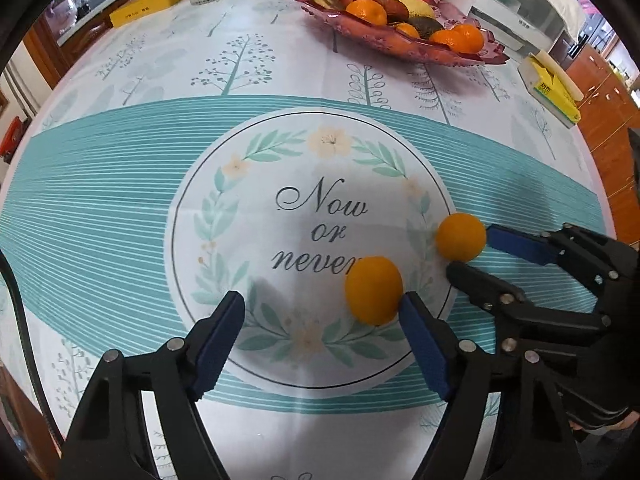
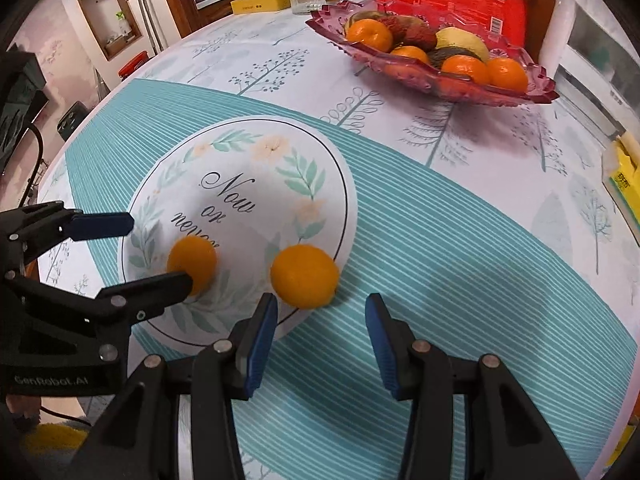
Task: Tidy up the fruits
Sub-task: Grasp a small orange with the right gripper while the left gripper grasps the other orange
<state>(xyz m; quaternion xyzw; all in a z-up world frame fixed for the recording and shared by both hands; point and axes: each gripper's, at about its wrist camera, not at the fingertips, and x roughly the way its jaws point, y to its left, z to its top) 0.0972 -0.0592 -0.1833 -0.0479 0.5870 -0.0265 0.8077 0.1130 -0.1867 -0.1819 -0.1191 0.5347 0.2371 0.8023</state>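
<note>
Two oranges sit loose on the counter, both on the printed round emblem, and each hand brings a tool down toward one of them. In the left wrist view the left tool is low in the frame, jaws wide apart and holding nothing; the near orange lies just off its right-hand blue pad, outside the gap. That one needs a shift toward the right of the frame so the fruit sits squarely between the pads before any squeeze.

In the right wrist view the right tool stands open too, narrower, and empty. Its orange rests just above the left pad, at the emblem's lower right edge, not yet between the fingers. I'd say slide forward and a touch left, then close gently: round fruit rolls off a lopsided pinch.

The two tools are working close together, so keep them from knocking each other's fruit.

The target looks to be the red glass dish in the upper right, already full of tangerines and other fruit, well apart from these two.
</note>
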